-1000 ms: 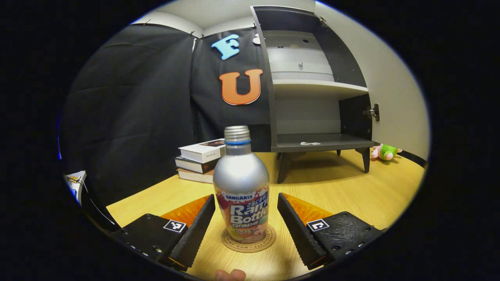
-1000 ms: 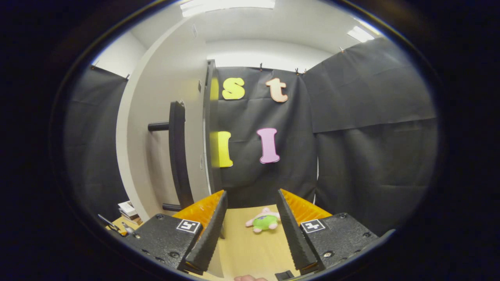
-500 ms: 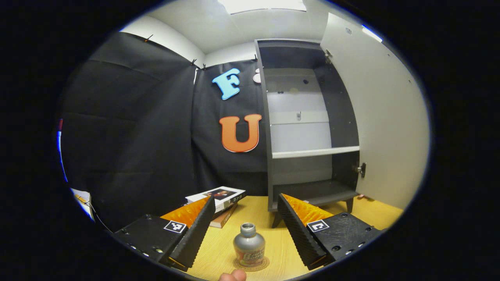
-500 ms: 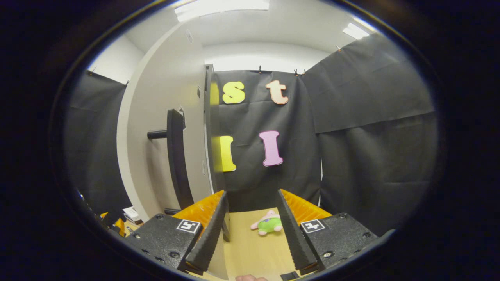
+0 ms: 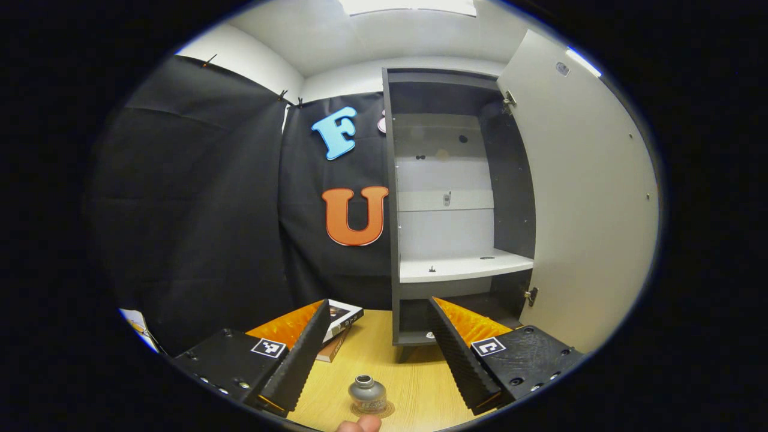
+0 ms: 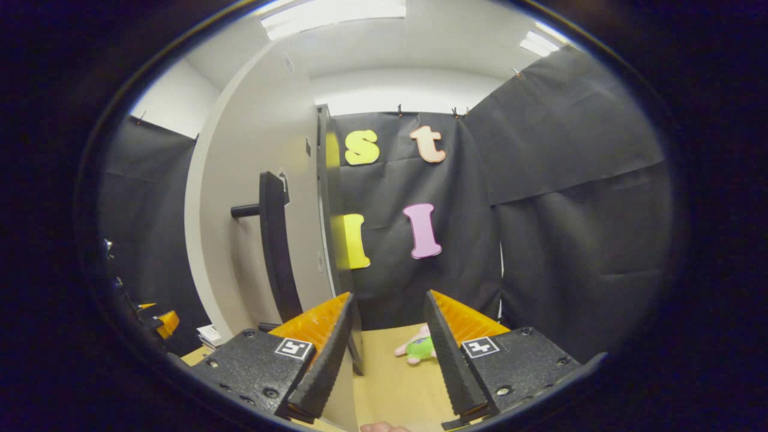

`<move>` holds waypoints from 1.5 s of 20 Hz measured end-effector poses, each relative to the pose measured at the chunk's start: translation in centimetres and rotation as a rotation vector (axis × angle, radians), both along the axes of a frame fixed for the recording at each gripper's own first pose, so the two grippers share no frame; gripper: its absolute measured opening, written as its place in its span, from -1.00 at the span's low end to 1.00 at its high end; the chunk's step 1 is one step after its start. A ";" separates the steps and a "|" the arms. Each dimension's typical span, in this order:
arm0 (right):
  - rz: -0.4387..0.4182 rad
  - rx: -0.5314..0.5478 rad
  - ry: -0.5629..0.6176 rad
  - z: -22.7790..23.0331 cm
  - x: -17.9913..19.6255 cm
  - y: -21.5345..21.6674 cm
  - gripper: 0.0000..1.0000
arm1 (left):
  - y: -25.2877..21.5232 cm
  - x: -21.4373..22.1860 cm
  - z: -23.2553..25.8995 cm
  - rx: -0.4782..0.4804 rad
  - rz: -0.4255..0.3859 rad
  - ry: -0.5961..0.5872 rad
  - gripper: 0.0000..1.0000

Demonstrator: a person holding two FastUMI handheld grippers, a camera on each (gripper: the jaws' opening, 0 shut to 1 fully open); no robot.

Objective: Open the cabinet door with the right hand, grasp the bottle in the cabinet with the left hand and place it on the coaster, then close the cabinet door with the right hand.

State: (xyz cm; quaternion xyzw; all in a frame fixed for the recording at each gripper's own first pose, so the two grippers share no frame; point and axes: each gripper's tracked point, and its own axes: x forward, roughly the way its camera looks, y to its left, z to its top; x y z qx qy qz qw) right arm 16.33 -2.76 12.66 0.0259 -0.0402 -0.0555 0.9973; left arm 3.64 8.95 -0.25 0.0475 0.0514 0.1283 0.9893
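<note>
Bottle stands upright on coaster, on worktop well in front of open cabinet. Silver body, bare threaded neck, no cap visible. Left tool above it, fingers spread, holding nothing. Right tool spread too, empty, near door beside black handle. Risk: missing handle, slamming door, jolt toppling bottle.

Item count: one bottle on one coaster; two stacked books at its 11 o'clock; one cabinet, at 1 o'clock, with one door; one plush toy; two grippers: left gripper, right gripper.
</note>
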 end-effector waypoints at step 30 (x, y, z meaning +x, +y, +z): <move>0.645 -0.046 0.085 -3.3 9.8 30.2 0.54 | 2.6 -3.9 -1.0 0.017 0.070 0.010 0.92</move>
